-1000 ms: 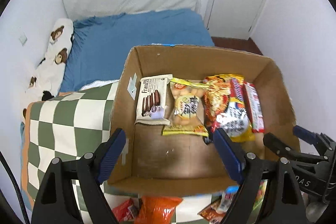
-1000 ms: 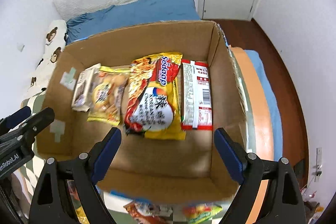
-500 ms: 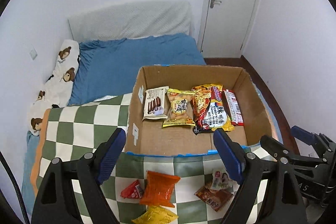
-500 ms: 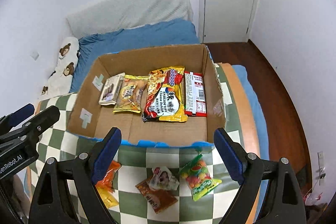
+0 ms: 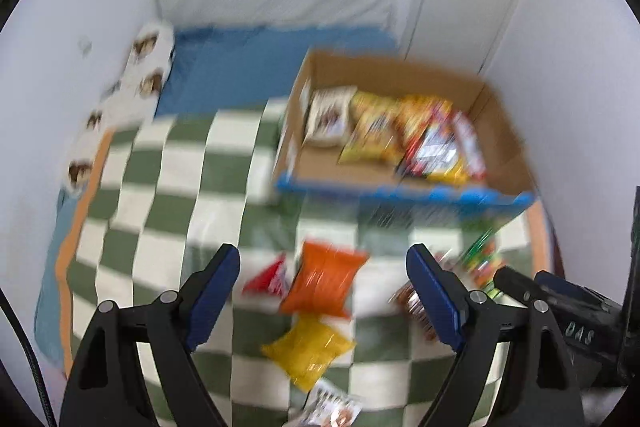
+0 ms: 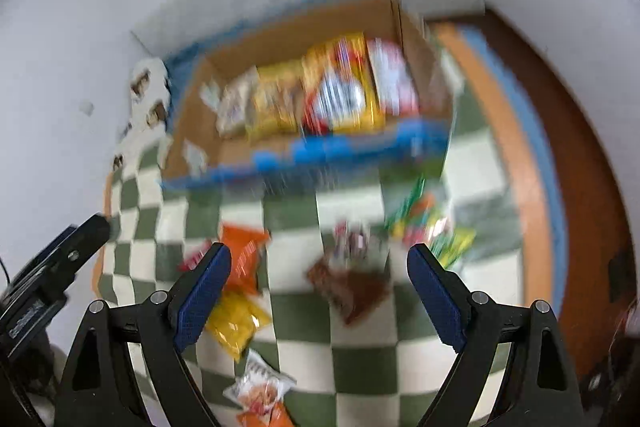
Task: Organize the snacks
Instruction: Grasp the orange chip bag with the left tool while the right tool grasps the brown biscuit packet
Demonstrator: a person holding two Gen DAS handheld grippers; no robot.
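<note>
Both views are smeared with blur, but I can read enough. My left gripper [image 5: 322, 277] has its jaws spread wide with nothing between them, and my right gripper [image 6: 320, 277] is the same, wide and empty.

The cardboard box [image 5: 502, 115] sits in the upper right of the left view, with four packets lined up inside against its far wall. The loose snacks lie on the checked blanket [image 5: 172, 183] low in the frame: an orange bag [image 5: 324, 281] at bottom centre between my left jaws, a yellow bag [image 5: 308, 351] just below it, a small red packet [image 5: 268, 277] touching its left side. In the right view, a brown packet [image 6: 352, 287] lies centre-low and a green, multicoloured sweet bag [image 6: 428, 227] right of centre.

I judge these to be light, crinkly and puffed with air, slick film that could slide or crush. I'd pinch the orange bag across its flat sealed edge rather than its belly, and close gently.
</note>
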